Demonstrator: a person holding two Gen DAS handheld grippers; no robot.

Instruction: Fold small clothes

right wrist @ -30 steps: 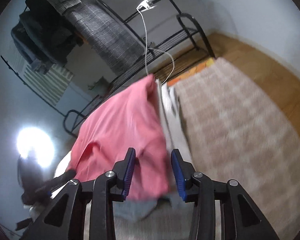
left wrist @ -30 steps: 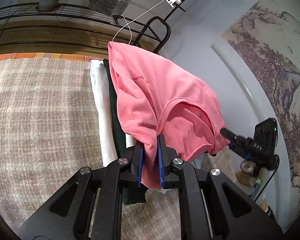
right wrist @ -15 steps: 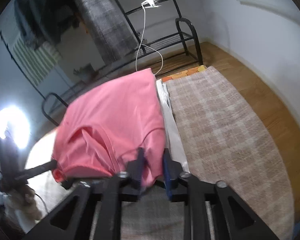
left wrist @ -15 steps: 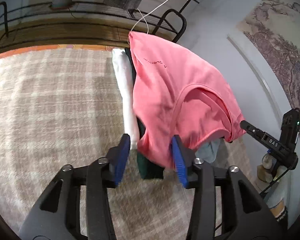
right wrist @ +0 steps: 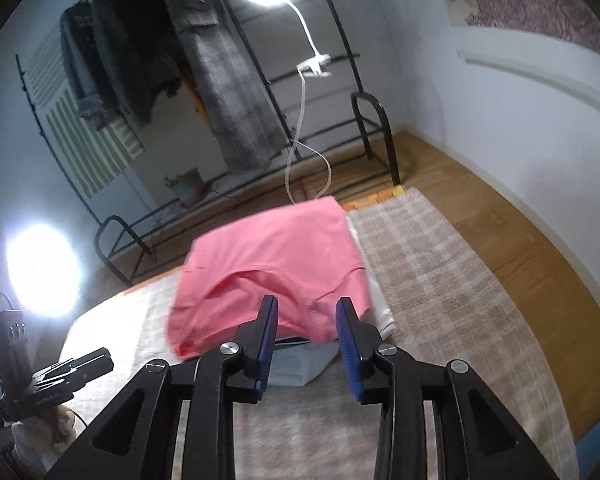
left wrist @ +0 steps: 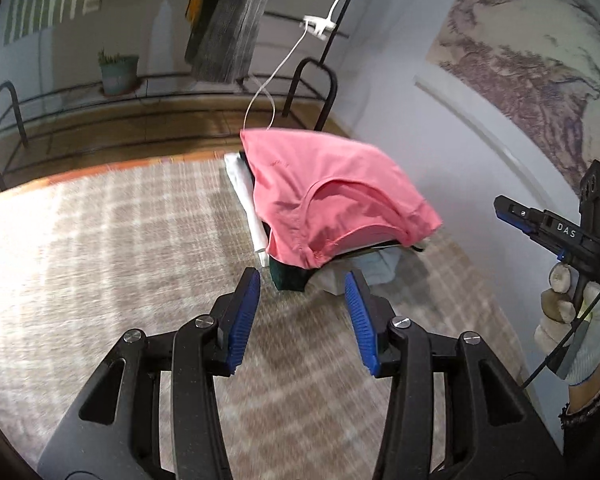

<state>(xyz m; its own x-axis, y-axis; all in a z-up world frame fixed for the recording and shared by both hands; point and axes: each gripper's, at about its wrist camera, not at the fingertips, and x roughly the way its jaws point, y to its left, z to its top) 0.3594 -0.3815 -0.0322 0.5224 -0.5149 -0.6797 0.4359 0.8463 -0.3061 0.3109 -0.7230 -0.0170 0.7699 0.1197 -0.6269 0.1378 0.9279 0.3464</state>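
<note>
Both pairs of jaws stand apart with nothing between their blue ribbed pads: the left gripper [left wrist: 302, 308] has just let its jaws open, and those of the right gripper [right wrist: 307, 334] have just been opening a little, with the pink cloth lying beyond its fingertips rather than pinched. Folded and salmon-pink, the small cotton garment [left wrist: 332, 196] lies on top of a stack of folded clothes, its curved neckline seam facing the cameras. Under it a white folded piece [left wrist: 246, 196] shows along one edge, a dark green folded piece [left wrist: 288, 278] pokes out at the near corner, and a pale blue-grey folded piece [right wrist: 296, 364] sits at the bottom. This stack rests on a beige checked woven rug [left wrist: 100, 248] spread over a wooden floor. In the left wrist view a white-gloved hand [left wrist: 572, 316] holds the right gripper off to the side, well apart from the stack.
</note>
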